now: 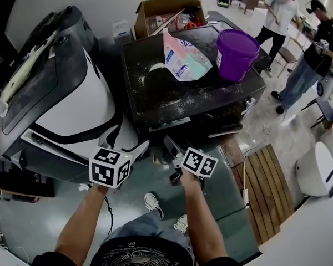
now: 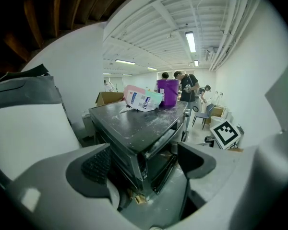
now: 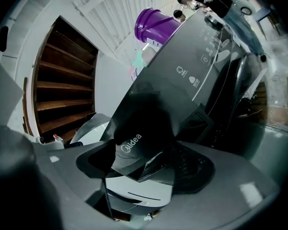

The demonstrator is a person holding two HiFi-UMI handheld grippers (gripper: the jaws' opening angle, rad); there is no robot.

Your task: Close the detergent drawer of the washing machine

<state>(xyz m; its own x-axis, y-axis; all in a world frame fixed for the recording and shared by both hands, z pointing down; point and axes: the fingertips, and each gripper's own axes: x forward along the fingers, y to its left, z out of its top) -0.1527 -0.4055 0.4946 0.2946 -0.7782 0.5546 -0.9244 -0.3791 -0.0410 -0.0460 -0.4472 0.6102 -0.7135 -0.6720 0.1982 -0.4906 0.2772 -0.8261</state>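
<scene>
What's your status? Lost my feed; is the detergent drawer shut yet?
Left gripper open, empty. Right gripper open, jaws astride detergent drawer front. Drawer out, not shut. Nothing seen blocking it.

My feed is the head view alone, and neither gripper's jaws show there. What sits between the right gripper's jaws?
Observer: The right gripper has its jaws apart, and the front of the detergent drawer, printed Midea, stands between them.
Operator: Is the drawer out?
Observer: Yes. The left gripper view shows it from the side, jutting out of the washing machine near the top of its front.
Operator: And the left gripper?
Observer: The left gripper is open, with nothing between its jaws.
</scene>
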